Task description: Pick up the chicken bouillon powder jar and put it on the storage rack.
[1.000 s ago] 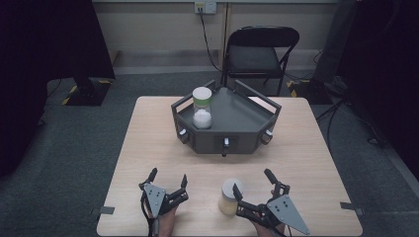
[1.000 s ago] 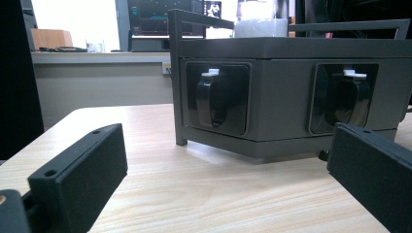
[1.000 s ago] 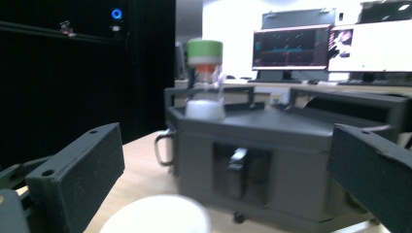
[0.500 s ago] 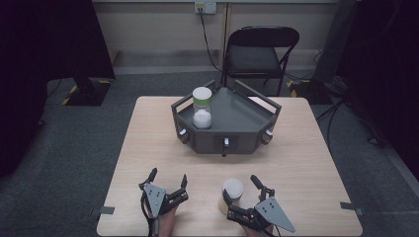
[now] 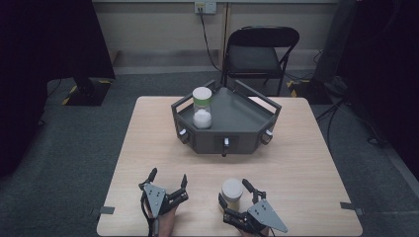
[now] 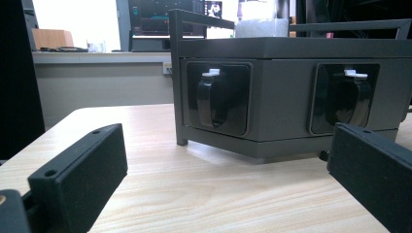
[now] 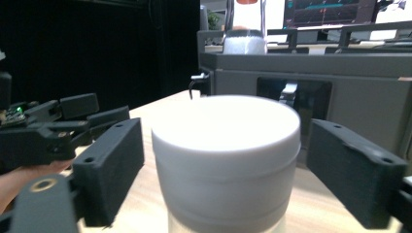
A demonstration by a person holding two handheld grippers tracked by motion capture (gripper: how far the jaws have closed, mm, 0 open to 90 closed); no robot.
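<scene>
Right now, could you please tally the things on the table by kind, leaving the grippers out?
White-lidded jars: 2, jar in the tray and jar near the table's front edge.
Dark grey trays: 1, tray.
Total: 3.

Left gripper [image 5: 168,181] low at the table's near edge, pointing forward, jaws spread wide with nothing between them. Right gripper [image 5: 236,189] beside it, angled slightly toward the left one, jaws have just been closing. Its pads [image 7: 109,165] flank a jar on both sides; a narrow gap on each side, so no contact yet. Hands barely visible beneath both grippers.
</scene>
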